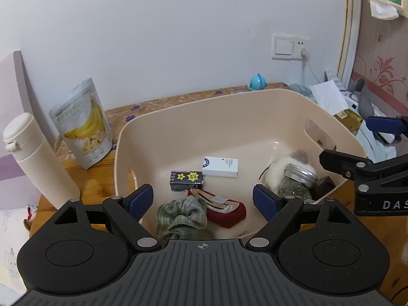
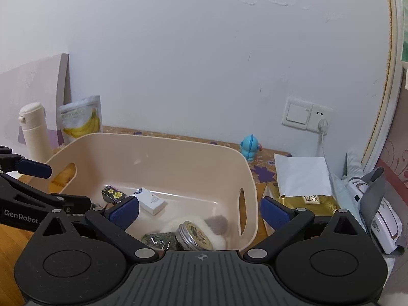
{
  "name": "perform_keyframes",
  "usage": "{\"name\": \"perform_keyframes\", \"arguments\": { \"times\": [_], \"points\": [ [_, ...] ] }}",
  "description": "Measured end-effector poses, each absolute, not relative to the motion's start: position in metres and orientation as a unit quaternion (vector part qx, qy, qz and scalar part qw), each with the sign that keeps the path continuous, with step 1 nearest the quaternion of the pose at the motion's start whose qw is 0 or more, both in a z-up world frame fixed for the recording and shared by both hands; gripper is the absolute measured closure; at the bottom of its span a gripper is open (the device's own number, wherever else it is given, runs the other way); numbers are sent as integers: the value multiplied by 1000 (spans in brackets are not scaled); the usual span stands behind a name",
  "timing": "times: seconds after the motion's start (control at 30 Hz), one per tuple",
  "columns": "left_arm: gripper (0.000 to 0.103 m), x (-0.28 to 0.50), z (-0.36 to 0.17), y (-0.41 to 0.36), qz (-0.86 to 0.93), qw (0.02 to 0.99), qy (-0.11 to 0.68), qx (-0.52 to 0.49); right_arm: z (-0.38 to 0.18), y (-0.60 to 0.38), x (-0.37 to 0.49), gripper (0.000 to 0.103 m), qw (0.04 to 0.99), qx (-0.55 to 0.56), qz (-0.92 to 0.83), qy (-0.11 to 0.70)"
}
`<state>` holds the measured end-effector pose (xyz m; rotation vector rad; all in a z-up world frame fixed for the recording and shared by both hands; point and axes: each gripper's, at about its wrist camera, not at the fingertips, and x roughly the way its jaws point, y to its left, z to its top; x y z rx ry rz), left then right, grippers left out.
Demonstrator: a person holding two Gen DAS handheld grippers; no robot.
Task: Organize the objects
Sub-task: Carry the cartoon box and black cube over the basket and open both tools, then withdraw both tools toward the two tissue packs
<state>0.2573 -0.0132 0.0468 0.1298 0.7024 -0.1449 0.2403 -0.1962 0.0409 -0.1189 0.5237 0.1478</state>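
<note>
White wall (image 1: pixel 153 38) backs a wooden table (image 1: pixel 97 178) spread partly with a flowered cloth (image 1: pixel 178 99). At nine o'clock in the left wrist view stands a cream flask (image 1: pixel 38 158), upright, with a pouch of banana chips (image 1: pixel 81 125) just beside it toward ten o'clock. A beige tub (image 1: pixel 229 107) fills the middle. Inside it, near six o'clock, lies a crumpled green checked cloth (image 1: pixel 182 216) touching a red case (image 1: pixel 227 210); above them sit a small dark box (image 1: pixel 186 181) and a white box (image 1: pixel 220 167), close together. At three o'clock within the tub a jar of green herbs (image 1: pixel 297 183) with a metal lid lies tilted against a white fluffy thing (image 1: pixel 278 170). The left gripper (image 1: pixel 204 200) hangs over the tub's near edge, jaws spread wide, gripping nothing. The right gripper (image 2: pixel 199 211) hovers over the tub's right end, likewise wide and empty. A blue toy (image 1: pixel 257 82) stands at one o'clock by the wall, below a switch and socket (image 1: pixel 290 47). Papers and a gold packet (image 2: pixel 308 201) lie past the tub's right side.
</note>
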Motion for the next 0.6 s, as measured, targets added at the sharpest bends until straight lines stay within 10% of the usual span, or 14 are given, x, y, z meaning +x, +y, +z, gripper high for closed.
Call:
{"name": "perform_keyframes", "arguments": {
  "times": [0.6],
  "points": [
    [14, 193, 59, 11, -67, 942, 325, 49, 38, -183, 185, 0, 960, -69, 87, 259]
  ]
}}
